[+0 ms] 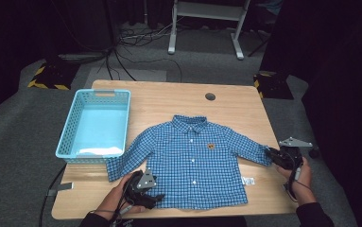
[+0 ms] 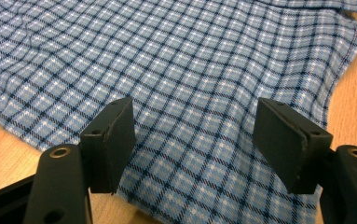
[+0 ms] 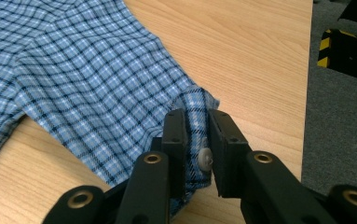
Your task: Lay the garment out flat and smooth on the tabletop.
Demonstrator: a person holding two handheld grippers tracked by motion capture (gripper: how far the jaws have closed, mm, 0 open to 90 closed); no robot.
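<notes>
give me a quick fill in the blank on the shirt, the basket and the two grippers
1. The right gripper is pinching the cuff of the shirt's ____.
2. The left gripper hovers over the checked shirt with its jaws ____.
3. The light blue basket stands to the ____ of the shirt in the high view.
4. The shirt lies spread flat on the wooden ____.

Missing words: sleeve; open; left; table

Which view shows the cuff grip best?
Right gripper view: the right gripper has the cuff and its button pinched between its jaws. The high view shows that cuff small, at the table's right edge; the left gripper view shows shirt body.
</notes>
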